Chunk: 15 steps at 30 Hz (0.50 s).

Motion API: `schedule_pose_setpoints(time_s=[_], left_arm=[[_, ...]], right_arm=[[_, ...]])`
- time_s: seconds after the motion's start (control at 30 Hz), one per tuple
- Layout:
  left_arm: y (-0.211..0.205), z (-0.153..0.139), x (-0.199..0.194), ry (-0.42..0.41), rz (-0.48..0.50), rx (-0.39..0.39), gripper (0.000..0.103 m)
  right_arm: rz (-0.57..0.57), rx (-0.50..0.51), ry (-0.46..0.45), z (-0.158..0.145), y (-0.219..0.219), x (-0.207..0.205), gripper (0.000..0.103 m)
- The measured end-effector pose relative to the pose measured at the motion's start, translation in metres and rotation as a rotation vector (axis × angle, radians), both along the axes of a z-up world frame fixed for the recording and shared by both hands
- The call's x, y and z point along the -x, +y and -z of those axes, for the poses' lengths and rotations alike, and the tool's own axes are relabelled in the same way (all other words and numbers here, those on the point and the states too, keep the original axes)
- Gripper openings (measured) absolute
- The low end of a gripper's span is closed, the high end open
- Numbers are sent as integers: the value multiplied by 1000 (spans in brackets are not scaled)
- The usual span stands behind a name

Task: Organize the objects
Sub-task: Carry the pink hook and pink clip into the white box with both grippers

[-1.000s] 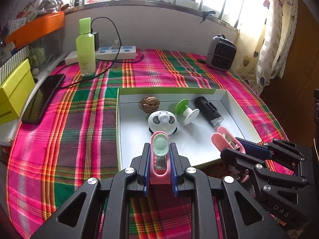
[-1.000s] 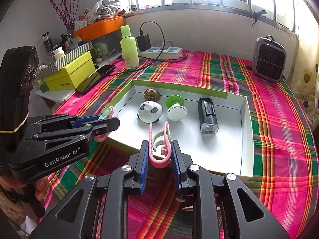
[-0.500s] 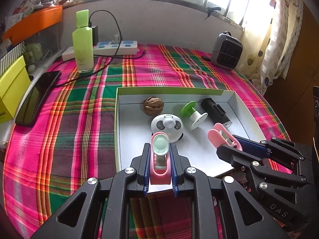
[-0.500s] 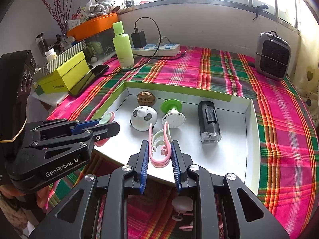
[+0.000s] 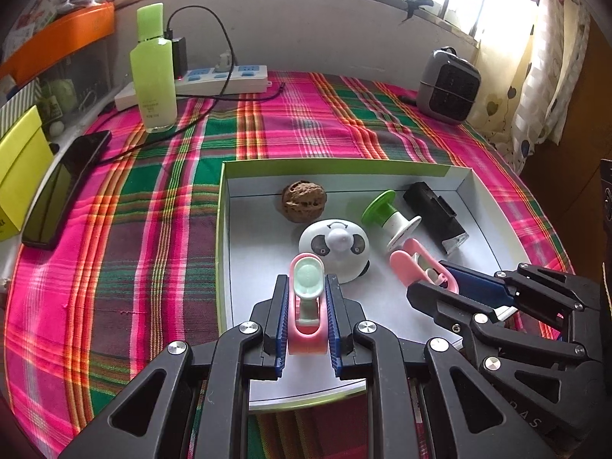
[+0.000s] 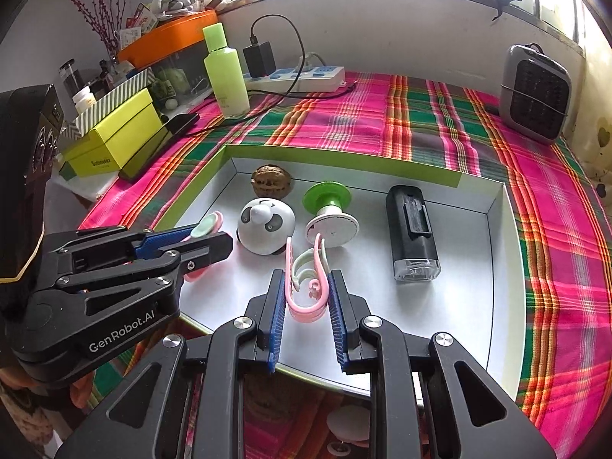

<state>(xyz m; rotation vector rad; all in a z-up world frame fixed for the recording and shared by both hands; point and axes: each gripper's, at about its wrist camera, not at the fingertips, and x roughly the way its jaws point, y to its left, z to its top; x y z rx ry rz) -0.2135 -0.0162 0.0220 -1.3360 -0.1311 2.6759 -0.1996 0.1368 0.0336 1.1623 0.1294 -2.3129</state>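
Note:
A white tray with a green rim (image 5: 223, 229) (image 6: 508, 260) lies on the plaid cloth. In it sit a walnut (image 5: 304, 201) (image 6: 271, 181), a panda-faced white dome (image 5: 334, 250) (image 6: 266, 225), a green and white spool (image 5: 386, 218) (image 6: 329, 210) and a black block (image 5: 436, 216) (image 6: 411, 237). My left gripper (image 5: 306, 294) (image 6: 214, 235) is shut on a pink clip with a mint pad (image 5: 308, 306) (image 6: 204, 227), held over the tray's near left. My right gripper (image 6: 306, 287) (image 5: 428, 281) is shut on a second pink clip (image 6: 306, 283) (image 5: 417, 264), just right of the panda dome.
A green bottle (image 5: 153, 72), a white power strip (image 5: 214, 82) with a black charger and a grey heater (image 5: 447, 86) stand at the back. A black phone (image 5: 61, 191) and a yellow box (image 6: 114, 141) lie left. A curtain (image 5: 550, 57) hangs right.
Both grippers have moved forward and lower over the tray with their pink clips still held. The tray's contents have not shifted.

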Motion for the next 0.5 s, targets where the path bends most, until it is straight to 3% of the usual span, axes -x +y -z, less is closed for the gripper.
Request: schedule_pose_setpoints(time_s=[0.5], left_arm=[[3,1,6,-5,-5,23,16]], right_arm=[[10,-26,-11,9,-3,7,23]])
